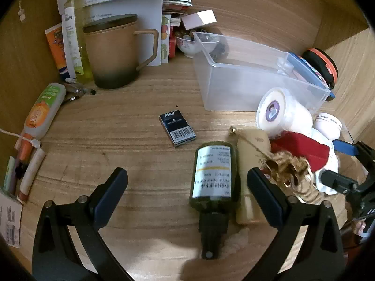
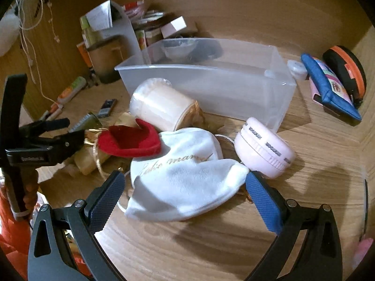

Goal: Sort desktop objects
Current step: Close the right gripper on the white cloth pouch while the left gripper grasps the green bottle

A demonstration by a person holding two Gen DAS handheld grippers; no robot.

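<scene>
1. The left gripper (image 1: 187,180) hangs spread wide over a dark green bottle (image 1: 214,175) lying on the wooden desk (image 1: 140,121), gripping nothing.
2. The right gripper (image 2: 184,185) gapes above a white cloth pouch (image 2: 185,175), empty.
3. A clear plastic bin (image 2: 211,82) stands behind.

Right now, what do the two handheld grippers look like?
Both are black, with two angled metal arms fixed by silver rivets. The left gripper has dark navy textured fingers; the right gripper has brighter blue textured fingers. An orange sleeve shows behind.
</scene>
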